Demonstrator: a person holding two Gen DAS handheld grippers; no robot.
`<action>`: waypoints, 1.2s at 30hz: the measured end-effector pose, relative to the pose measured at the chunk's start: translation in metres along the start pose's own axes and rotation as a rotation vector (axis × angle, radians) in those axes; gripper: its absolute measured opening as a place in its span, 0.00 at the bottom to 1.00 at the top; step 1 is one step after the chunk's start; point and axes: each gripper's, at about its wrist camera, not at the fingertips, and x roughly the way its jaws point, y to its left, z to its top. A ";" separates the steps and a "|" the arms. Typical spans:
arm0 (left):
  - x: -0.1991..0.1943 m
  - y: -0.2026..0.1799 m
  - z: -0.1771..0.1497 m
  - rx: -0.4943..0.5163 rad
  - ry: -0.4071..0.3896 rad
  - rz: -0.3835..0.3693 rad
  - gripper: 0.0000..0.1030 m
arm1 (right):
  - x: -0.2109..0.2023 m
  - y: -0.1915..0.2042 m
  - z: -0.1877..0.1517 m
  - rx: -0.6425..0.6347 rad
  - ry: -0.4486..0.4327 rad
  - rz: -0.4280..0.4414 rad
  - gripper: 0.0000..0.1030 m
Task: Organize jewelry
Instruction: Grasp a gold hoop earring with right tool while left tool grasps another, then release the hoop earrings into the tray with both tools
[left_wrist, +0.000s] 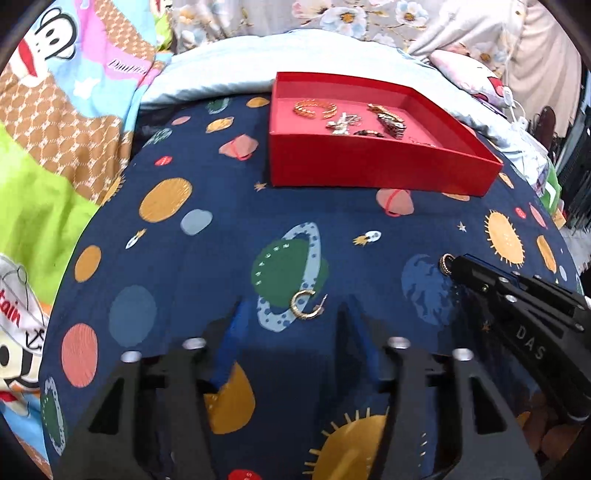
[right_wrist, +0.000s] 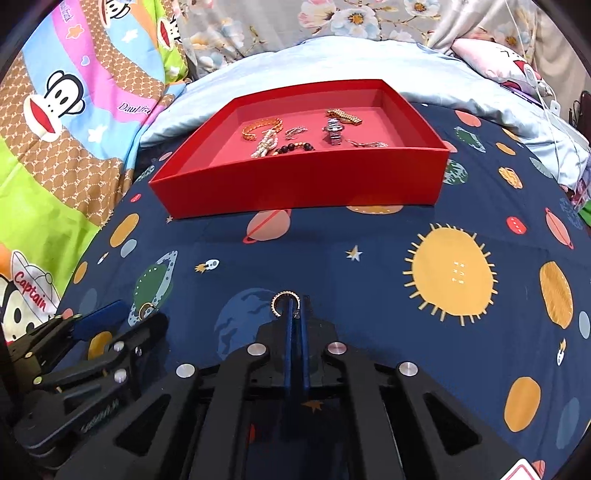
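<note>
Jewelry was split three ways: a small hoop earring (right_wrist: 285, 300) sat pinched at the very tips of the right gripper (right_wrist: 294, 308), clear above the space-print cloth (right_wrist: 369, 236); a second gold hoop earring (left_wrist: 306, 304) lay on the cloth between the spread, empty fingers of the left gripper (left_wrist: 291, 314); bracelets and a watch already lay in the red tray (right_wrist: 295, 184). The hold looked shallow, so the carry to the tray probably called for a level, unhurried path, releasing low over bare floor; the left should close squarely across its hoop, not the post.
</note>
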 end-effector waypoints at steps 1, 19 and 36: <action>0.000 0.000 0.001 -0.001 -0.002 -0.004 0.34 | -0.001 -0.001 0.000 0.004 -0.002 0.001 0.03; -0.022 0.002 0.012 -0.055 -0.018 -0.124 0.17 | -0.036 -0.008 0.006 0.025 -0.063 0.034 0.03; -0.046 -0.019 0.114 0.011 -0.183 -0.157 0.17 | -0.069 -0.009 0.090 -0.037 -0.218 0.060 0.03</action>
